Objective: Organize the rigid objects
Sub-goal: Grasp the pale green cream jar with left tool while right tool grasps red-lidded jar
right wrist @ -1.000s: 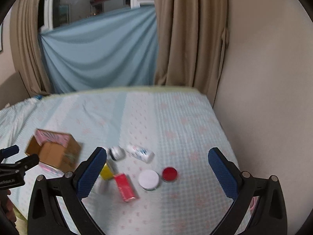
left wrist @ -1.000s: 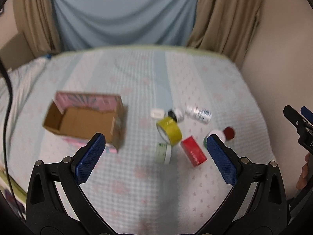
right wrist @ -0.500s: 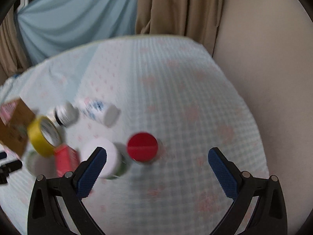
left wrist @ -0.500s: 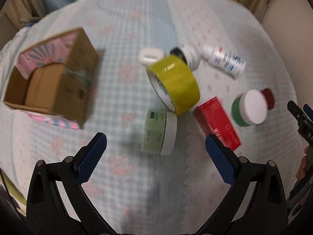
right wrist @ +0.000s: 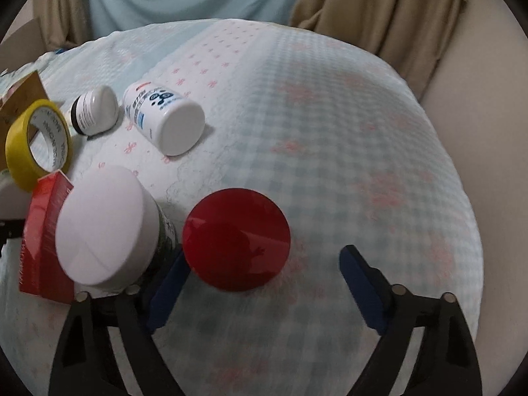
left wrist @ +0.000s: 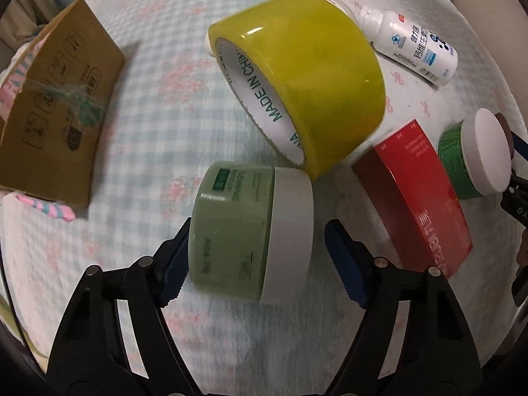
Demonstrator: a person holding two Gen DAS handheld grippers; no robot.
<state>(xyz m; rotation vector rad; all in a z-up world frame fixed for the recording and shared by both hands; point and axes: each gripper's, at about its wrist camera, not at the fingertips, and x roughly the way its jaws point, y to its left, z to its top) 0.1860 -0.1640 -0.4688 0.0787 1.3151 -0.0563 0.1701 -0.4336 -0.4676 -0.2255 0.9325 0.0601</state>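
A pale green jar with a white lid [left wrist: 250,234] lies on its side on the bed. My left gripper [left wrist: 257,260] is open with its jaws on either side of the jar; the left pad touches or nearly touches it, the right pad stands apart. A yellow tape roll [left wrist: 303,76] leans just beyond the jar. A red-lidded container [right wrist: 236,239] stands upright on the bed. My right gripper [right wrist: 264,287] is open around it; its left pad is next to the lid, its right pad well clear.
An open cardboard box [left wrist: 56,115] lies at the left. A red box [left wrist: 415,204], a green jar with a white lid [left wrist: 475,161], a white bottle [left wrist: 412,46] and a small black-and-white bottle [right wrist: 94,110] lie nearby. Curtains and a wall stand behind the bed.
Both grippers have come down close to the bed. The left jaws have narrowed around the pale green jar. The right gripper has closed in around the red-lidded container.
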